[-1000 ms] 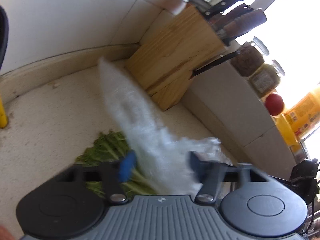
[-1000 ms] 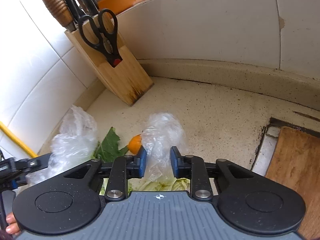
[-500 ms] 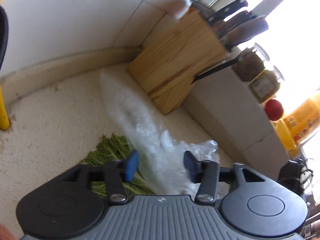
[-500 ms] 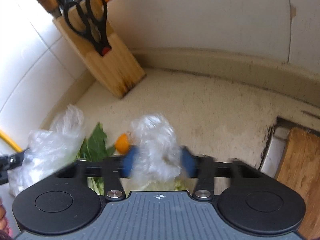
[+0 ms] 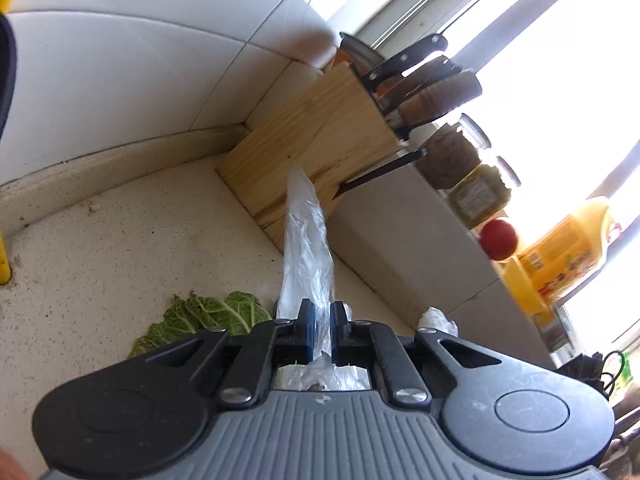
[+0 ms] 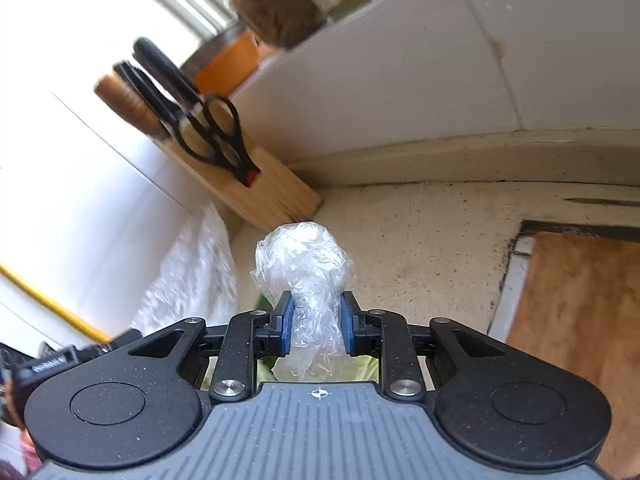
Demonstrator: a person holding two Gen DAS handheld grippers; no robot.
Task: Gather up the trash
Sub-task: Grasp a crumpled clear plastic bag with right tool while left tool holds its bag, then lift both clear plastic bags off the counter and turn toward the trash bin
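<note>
A clear plastic bag (image 5: 306, 248) stretches forward from my left gripper (image 5: 320, 330), whose blue pads are shut on its edge. In the right wrist view another bunched part of the plastic bag (image 6: 306, 264) bulges above my right gripper (image 6: 316, 330), which is shut on it. The left-held side of the bag (image 6: 192, 276) shows blurred at left, above the left gripper's body. A green cabbage leaf (image 5: 204, 320) lies on the speckled counter (image 5: 120, 248) below the left gripper. Pale green leaf shows beneath the right gripper.
A wooden knife block (image 5: 316, 148) with knives and black scissors (image 6: 216, 136) stands in the tiled corner. Jars (image 5: 476, 188), a red tomato (image 5: 498, 238) and a yellow container (image 5: 560, 248) sit on the window ledge. A wooden board (image 6: 576, 320) lies at the right.
Both grippers were wider half a second ago and have closed on the plastic bag. Both have risen and tilted upward; the orange object seen earlier by the right gripper is out of sight.
</note>
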